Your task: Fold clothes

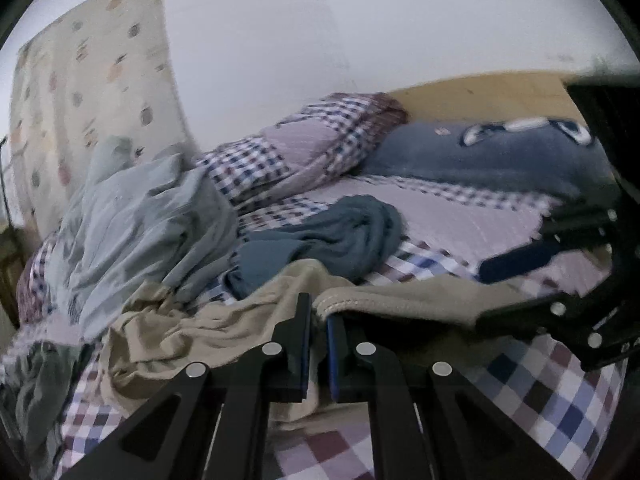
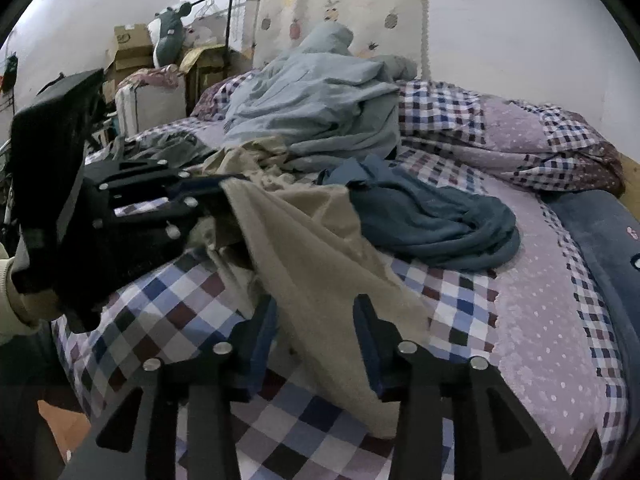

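Left wrist view put us low over the checked bedspread (image 1: pixel 552 392), where the beige garment (image 1: pixel 224 328) lay crumpled across the near part of the bed. Its long axis ran roughly across our view, from the bunched folds at our left to a stitched edge stretching right. Our left gripper (image 1: pixel 319 320) was clenched on that stitched hem, the two fingers almost together with only a thin fold of cloth between them.

From the right wrist view, we saw the same beige garment (image 2: pixel 316 264) pulled into a taut panel that slanted from the left gripper (image 2: pixel 216 196) down toward our own fingers. Our right gripper (image 2: pixel 316 312) stood spread wide, released, with the lower corner of the beige cloth hanging between the fingers; we could not tell whether either pad touched it.

Behind the beige piece lay a dark teal garment (image 2: pixel 432 224) in a loose heap, and farther back a pale blue pile (image 2: pixel 320 108) against the patterned curtain (image 2: pixel 336 4). A cardboard box (image 2: pixel 130 46) stood at far left; we could not read its printing.
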The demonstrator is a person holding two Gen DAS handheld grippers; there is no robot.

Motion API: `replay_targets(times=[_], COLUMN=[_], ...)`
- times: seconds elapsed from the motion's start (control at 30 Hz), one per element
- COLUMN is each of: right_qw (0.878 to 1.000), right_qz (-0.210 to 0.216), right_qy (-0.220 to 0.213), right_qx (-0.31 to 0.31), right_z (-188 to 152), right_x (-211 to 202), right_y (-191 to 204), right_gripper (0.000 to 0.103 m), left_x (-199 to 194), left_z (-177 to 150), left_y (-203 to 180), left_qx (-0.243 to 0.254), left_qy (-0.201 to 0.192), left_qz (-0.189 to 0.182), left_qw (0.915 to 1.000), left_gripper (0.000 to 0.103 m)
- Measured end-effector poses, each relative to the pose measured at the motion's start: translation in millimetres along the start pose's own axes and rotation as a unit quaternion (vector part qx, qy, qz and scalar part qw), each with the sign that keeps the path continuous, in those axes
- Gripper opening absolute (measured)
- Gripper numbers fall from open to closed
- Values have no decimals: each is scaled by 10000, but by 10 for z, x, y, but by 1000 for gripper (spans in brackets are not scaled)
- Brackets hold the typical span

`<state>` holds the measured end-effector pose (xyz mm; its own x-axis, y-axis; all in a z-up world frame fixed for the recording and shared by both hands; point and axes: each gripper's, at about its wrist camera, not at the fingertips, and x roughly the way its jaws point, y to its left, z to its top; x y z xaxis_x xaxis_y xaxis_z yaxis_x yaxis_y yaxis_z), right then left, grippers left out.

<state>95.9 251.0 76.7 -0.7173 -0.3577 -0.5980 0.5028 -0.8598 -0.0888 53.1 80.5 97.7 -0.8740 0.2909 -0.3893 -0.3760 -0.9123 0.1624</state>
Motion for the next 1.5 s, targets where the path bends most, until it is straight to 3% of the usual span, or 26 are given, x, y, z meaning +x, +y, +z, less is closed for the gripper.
replay_targets(times=[0.43, 0.8, 1.1, 1.5], right_qw=[9995, 9993, 10000, 9988], right_qz=[-75, -110, -27, 360], right_qy=[-245, -195, -62, 97], right_qx=[184, 284, 53, -323], right_z=[37, 42, 58, 162], right_x=[-42, -2, 125, 376], right_y=[-57, -106, 47, 410], right_gripper=[47, 47, 47, 47], left_x=[-193, -443, -739, -1201], left_z=[82, 29, -112, -460], left_y=[842, 1528, 1997, 2634], left_qx=[-1199, -2094, -2645, -3352], left_qy=[-273, -570, -795, -918], left_qz=[459, 1005, 1593, 2337], left_qw=[9913, 9710, 9478, 9081], left_gripper=[6, 6, 5, 5])
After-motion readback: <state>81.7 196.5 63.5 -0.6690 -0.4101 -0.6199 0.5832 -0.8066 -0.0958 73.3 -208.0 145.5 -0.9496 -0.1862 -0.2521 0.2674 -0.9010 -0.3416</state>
